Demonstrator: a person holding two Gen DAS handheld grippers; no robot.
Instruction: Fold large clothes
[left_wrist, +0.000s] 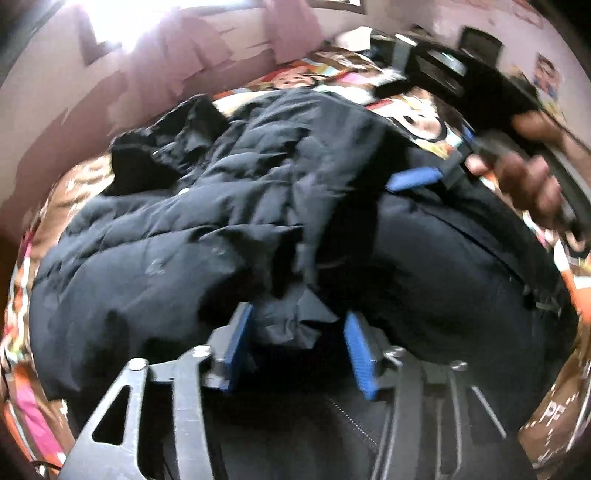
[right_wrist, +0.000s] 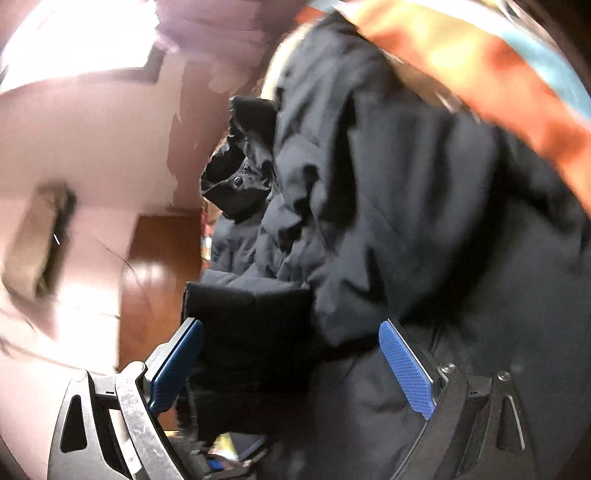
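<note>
The dark padded jacket (left_wrist: 207, 221) lay crumpled on a colourful bedspread (left_wrist: 417, 122). A fold of it sat between the left gripper (left_wrist: 299, 354)'s parted, non-pressing blue pads. The right gripper (right_wrist: 291, 365) stood wide, a cuff loose between its fingers.

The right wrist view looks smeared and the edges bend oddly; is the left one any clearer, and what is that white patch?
Right wrist view: motion blur smears the wall and striped cover; the dark jacket stays readable. Left wrist view: somewhat sharper on the jacket, but the hand is blurred. Both: fisheye bending; the white patch is window glare.
</note>
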